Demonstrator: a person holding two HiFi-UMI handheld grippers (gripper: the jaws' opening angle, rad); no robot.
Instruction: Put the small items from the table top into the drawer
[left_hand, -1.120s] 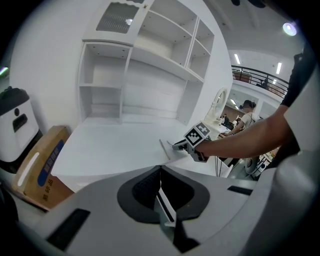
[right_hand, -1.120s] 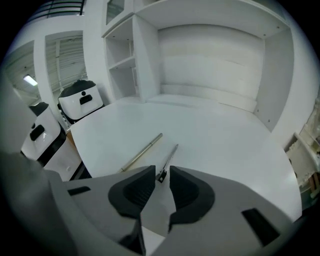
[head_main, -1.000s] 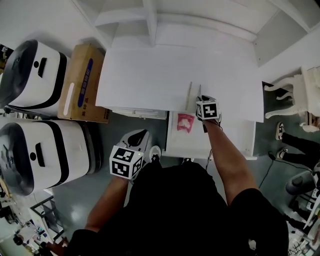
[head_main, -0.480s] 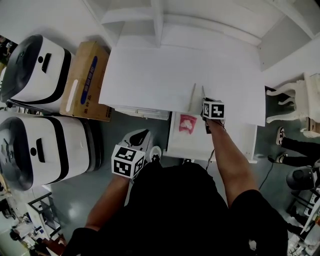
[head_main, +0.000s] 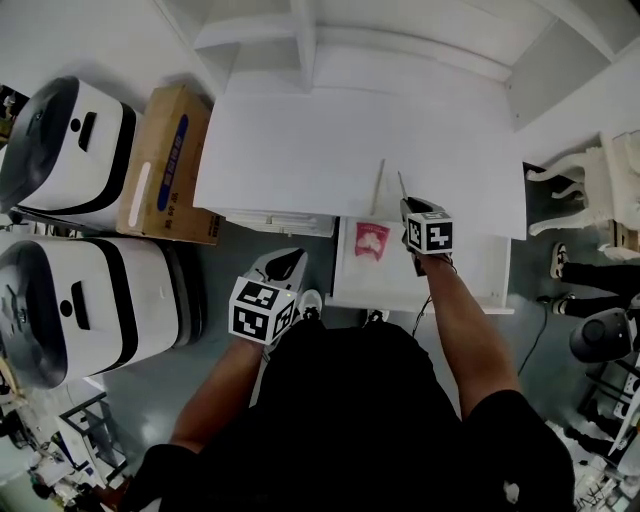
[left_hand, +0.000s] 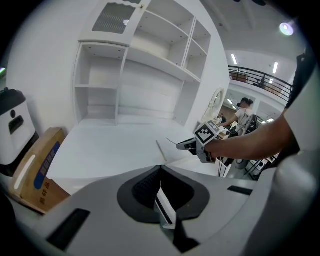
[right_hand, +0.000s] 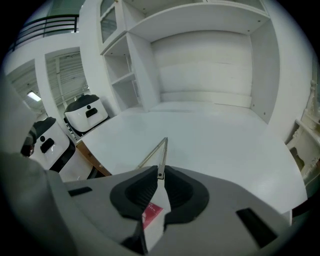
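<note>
Metal rod (right_hand: 161, 156) pinched in right hand-held gripper (head_main: 405, 203), long axis pointing away over table (head_main: 300, 150) | open drawer (head_main: 400, 282) just below, person-side — right's nearer | left hand-held gripper (head_main: 285, 263) pressed together, empty

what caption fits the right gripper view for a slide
Right gripper shut on a thin stick at the white table.

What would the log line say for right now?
right gripper shut on stick | left gripper shut, empty | second stick on table | drawer open, packet inside
</note>
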